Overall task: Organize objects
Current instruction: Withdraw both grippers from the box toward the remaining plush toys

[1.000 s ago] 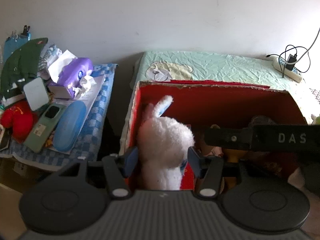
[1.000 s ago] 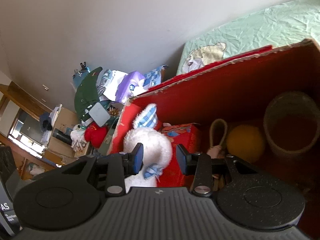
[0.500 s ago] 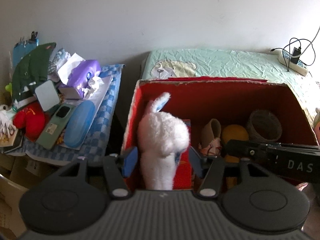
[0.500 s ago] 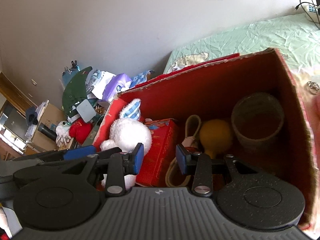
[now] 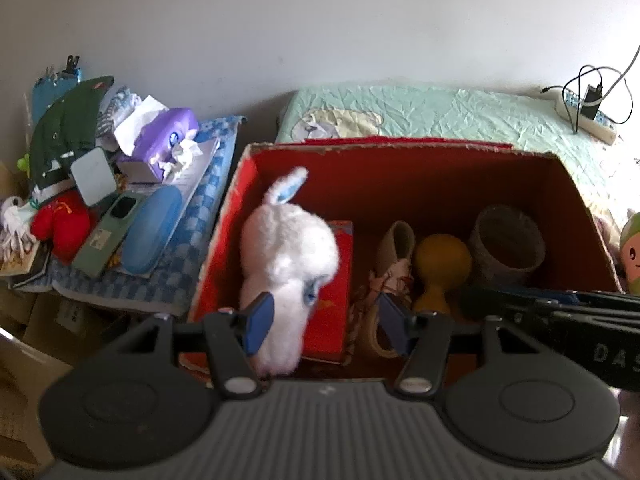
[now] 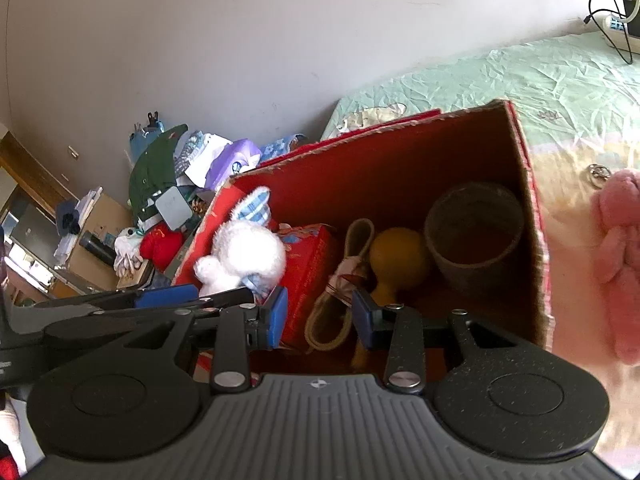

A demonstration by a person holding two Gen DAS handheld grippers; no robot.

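Note:
A white plush rabbit [image 5: 286, 264] with a blue-lined ear stands in the left end of a red cardboard box [image 5: 400, 156]. My left gripper [image 5: 324, 322] is open above the box's near edge, with the rabbit's lower body between its blue pads, not squeezed. In the right wrist view the rabbit [image 6: 244, 258] leans on a red packet [image 6: 310, 264]. My right gripper [image 6: 320, 316] is open and empty above the box [image 6: 524, 184], over a coiled rope [image 6: 340, 300].
The box also holds a yellow gourd [image 5: 440, 264] and a grey woven cup [image 5: 508, 244]. A cluttered side table [image 5: 192, 288] stands at left with a blue case [image 5: 152, 232], tissues and red toy. A pink plush [image 6: 618, 248] lies right of the box on the bed.
Both grippers have pulled back and risen from the box. The left jaws have widened off the rabbit, which now stands lower in the box. The right gripper has swung right.

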